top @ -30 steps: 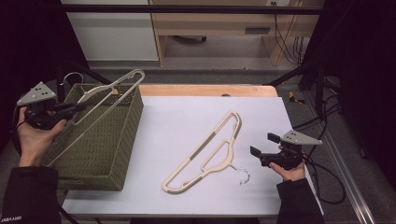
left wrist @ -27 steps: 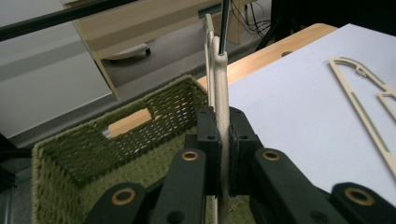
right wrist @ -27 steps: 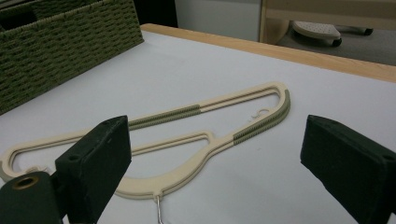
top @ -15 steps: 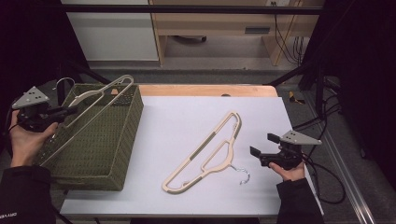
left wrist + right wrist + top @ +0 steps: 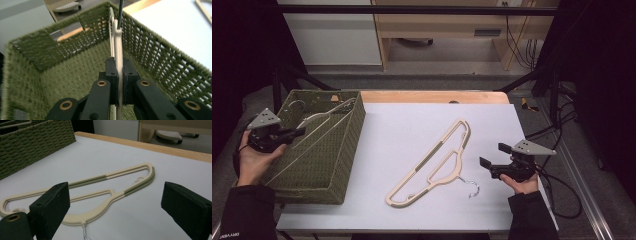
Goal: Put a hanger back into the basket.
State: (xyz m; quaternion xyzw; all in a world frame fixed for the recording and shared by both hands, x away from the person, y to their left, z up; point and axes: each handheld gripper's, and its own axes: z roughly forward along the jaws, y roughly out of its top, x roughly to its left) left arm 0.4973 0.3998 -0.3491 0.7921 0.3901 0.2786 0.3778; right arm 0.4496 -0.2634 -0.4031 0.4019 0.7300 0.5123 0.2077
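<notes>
Lowered since a second ago, the left gripper (image 5: 294, 132) now holds its cream hanger (image 5: 319, 120) clamped inside the green woven basket (image 5: 347, 150). On the white table (image 5: 412, 125), before a dim room, a second cream-and-green hanger (image 5: 432, 157) lies flat near the right gripper (image 5: 492, 159), whose jaws stand apart.

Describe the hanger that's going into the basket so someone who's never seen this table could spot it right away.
Find the green woven basket at the table's left edge. The held hanger slants down inside it, cream, pinched shut in the left gripper. The other hanger lies flat on the white tabletop, untouched.
</notes>
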